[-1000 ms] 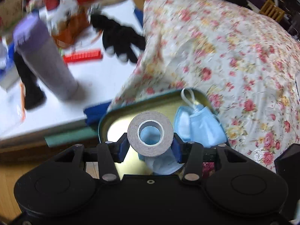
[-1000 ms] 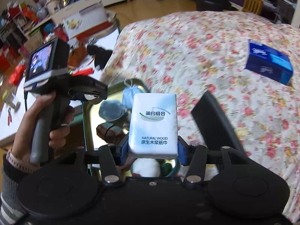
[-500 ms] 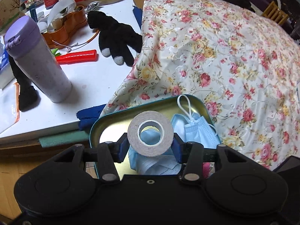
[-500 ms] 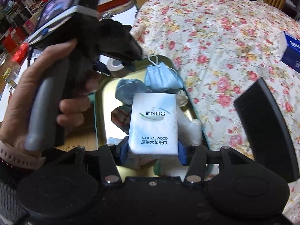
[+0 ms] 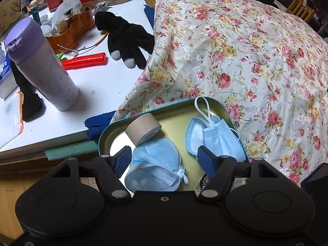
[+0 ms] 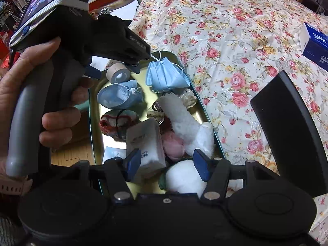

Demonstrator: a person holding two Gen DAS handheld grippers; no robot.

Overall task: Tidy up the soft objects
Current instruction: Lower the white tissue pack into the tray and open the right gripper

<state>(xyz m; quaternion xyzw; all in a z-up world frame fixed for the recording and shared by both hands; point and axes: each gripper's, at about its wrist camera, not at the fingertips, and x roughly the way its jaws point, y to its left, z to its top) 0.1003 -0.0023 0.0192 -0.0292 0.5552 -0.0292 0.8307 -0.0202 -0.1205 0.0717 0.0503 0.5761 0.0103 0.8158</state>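
Observation:
A teal tin with a gold inside (image 5: pixel 106 131) lies at the edge of a flowered cloth. My left gripper (image 5: pixel 164 156) hovers over its near end, jaws opening and nothing between them. A tan tape roll (image 5: pixel 143 131) lies in the tin beside two blue face masks (image 5: pixel 157 164) (image 5: pixel 217 137). In the right wrist view my right gripper (image 6: pixel 166 163) is low over the tin (image 6: pixel 92 110), jaws opening. The white tissue pack (image 6: pixel 145 143) rests in the tin by the left pad and clear of the right pad, among white plush pieces (image 6: pixel 184 119).
A white table on the left holds a purple bottle (image 5: pixel 41 65), a black glove (image 5: pixel 125 37) and a red bar (image 5: pixel 84 61). The flowered cloth (image 5: pixel 246 51) carries a blue box (image 6: pixel 315 43) and a black flat panel (image 6: pixel 287 127). A hand (image 6: pixel 51 94) grips the left gripper's handle.
My left jaws opened and the tape roll dropped into the tin. The right gripper came down over the tin, opened, and the tissue pack now lies tilted inside.

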